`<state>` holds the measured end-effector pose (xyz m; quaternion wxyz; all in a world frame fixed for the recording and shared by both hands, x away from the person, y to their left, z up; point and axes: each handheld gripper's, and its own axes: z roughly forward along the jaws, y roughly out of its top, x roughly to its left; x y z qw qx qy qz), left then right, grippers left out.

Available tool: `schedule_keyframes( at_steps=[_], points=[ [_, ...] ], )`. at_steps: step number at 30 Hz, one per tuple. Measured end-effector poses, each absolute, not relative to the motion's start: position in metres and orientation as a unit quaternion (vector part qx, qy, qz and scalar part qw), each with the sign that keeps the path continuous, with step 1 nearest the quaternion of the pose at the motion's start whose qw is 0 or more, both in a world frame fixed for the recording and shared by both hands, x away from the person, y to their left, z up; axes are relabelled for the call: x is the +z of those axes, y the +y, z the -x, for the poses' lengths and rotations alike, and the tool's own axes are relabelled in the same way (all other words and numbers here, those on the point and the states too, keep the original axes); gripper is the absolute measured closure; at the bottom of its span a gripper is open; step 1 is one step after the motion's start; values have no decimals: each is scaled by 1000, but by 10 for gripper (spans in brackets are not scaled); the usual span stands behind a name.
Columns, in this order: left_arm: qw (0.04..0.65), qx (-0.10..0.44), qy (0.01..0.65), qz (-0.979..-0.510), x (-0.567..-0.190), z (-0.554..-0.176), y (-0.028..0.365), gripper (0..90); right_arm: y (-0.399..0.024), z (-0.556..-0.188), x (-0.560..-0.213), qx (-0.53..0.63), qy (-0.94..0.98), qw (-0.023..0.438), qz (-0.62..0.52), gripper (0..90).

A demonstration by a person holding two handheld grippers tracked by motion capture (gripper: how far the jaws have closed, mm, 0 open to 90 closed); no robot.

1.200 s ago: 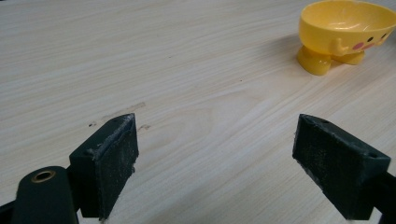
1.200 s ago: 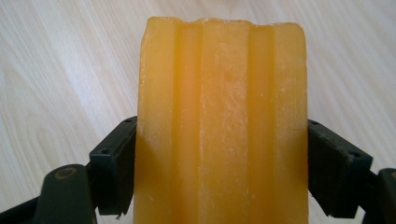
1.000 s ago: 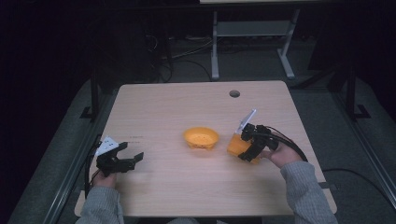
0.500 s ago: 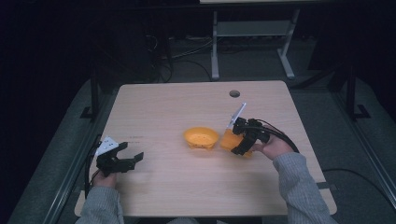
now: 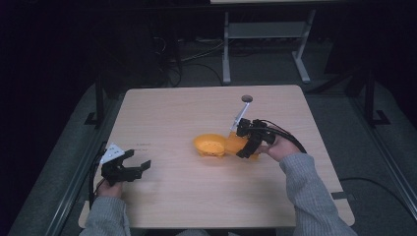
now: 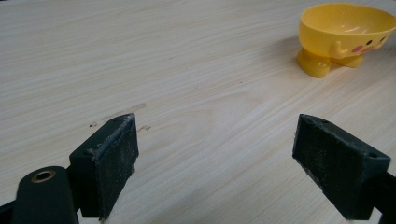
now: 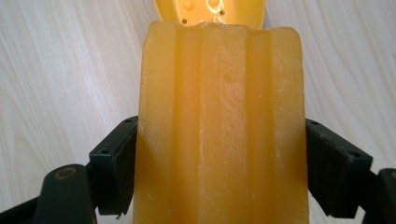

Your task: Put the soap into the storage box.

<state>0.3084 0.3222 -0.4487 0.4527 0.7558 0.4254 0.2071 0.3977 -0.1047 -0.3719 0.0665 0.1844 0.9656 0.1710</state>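
Ribbed orange block beside the bowl
Right gripper [image 5: 244,142] clamps the orange block [image 7: 222,130], yellow bowl [image 5: 210,145] at its 9 o'clock; left gripper [image 5: 129,166] gapes wide

In the high view the bowl [image 5: 210,145] stands on the table [image 5: 196,108] just right of frame centre, the block [image 5: 237,143] touching its right side within the right gripper [image 5: 248,142]; the left gripper [image 5: 129,167] rests lower left, well apart from both
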Motion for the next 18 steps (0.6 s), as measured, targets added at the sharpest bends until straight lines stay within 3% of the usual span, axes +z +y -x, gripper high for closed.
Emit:
schedule_keyframes(
  at_steps=[18],
  points=[
    [456,207,425,-754,-449,-309,322,138,-83,-413,-367,169,970,58,-168,212]
  ],
)
